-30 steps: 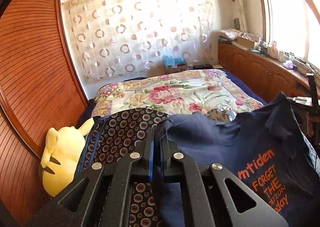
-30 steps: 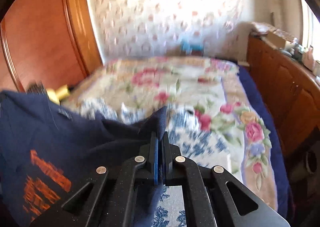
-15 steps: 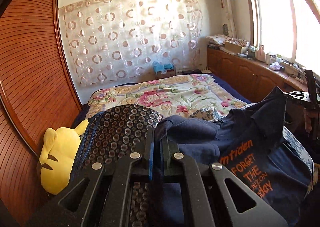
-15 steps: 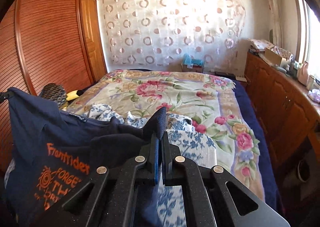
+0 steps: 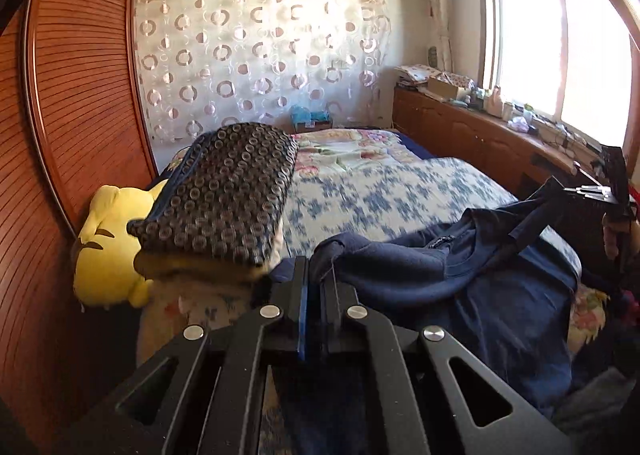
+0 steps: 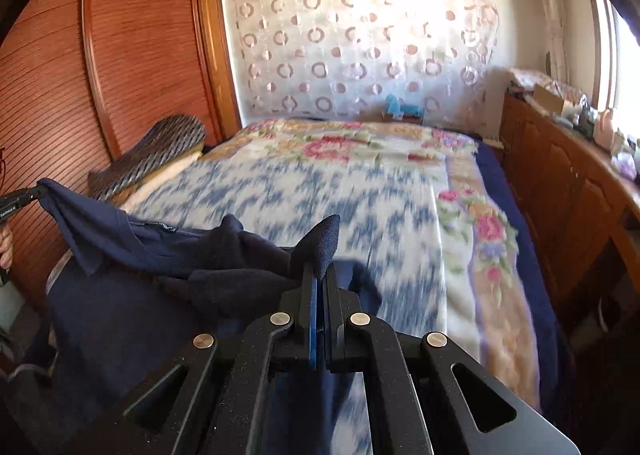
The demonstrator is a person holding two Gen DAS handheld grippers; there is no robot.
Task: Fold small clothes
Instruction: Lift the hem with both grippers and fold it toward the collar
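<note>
Shirt lowered onto bed; both grippers tilted down, clamped.

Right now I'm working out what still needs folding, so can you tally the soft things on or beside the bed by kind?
Navy T-shirts: 1, pinched between the left gripper and right gripper
Patterned pillows: 1
Yellow plush toys: 1
Blue-and-white print cloths: 1
Floral blankets: 1
Total: 5
</note>
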